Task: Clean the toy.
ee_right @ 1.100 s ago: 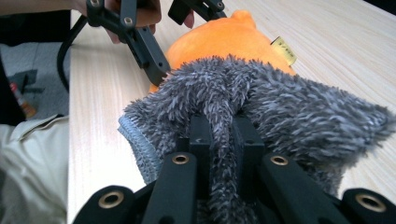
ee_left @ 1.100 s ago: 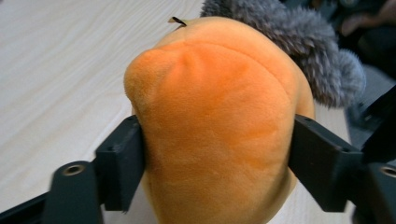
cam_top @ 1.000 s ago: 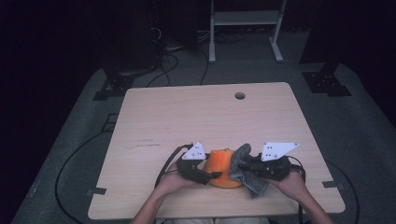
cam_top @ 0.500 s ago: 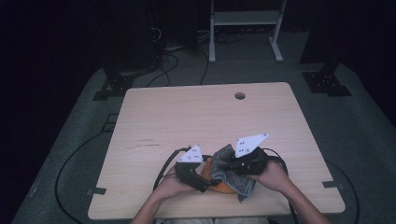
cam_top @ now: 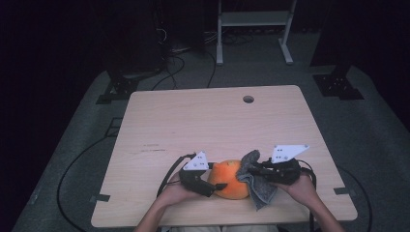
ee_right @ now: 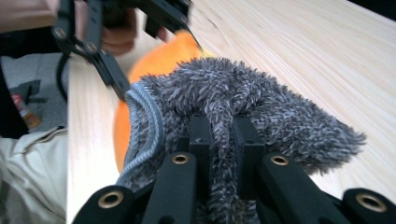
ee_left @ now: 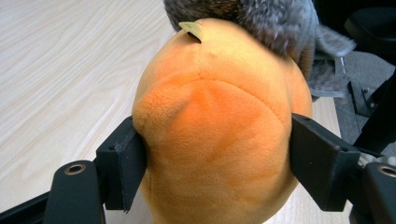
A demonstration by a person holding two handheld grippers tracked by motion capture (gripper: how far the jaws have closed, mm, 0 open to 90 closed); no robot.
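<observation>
Risk entry — orange plush toy (cam_top: 232,180), sitting near the table's near edge, squeezed between the left gripper (cam_top: 218,186) pads, whose jaws have just been closing on it. Soft filling is giving under the pads, so the toy may be squirming loose while being rubbed. Right gripper (cam_top: 252,170) is pinching a grey fluffy cloth (cam_top: 256,181) tight, draping it on the toy's right side — a hard wipe could be pushing the toy off the table (cam_top: 212,121). Surroundings: cable hole (cam_top: 248,99) far off; nothing blocking.

A dim lab or studio — bare wooden table (cam_top: 212,121), floor cables (cam_top: 72,169), metal stand legs (cam_top: 254,34).
</observation>
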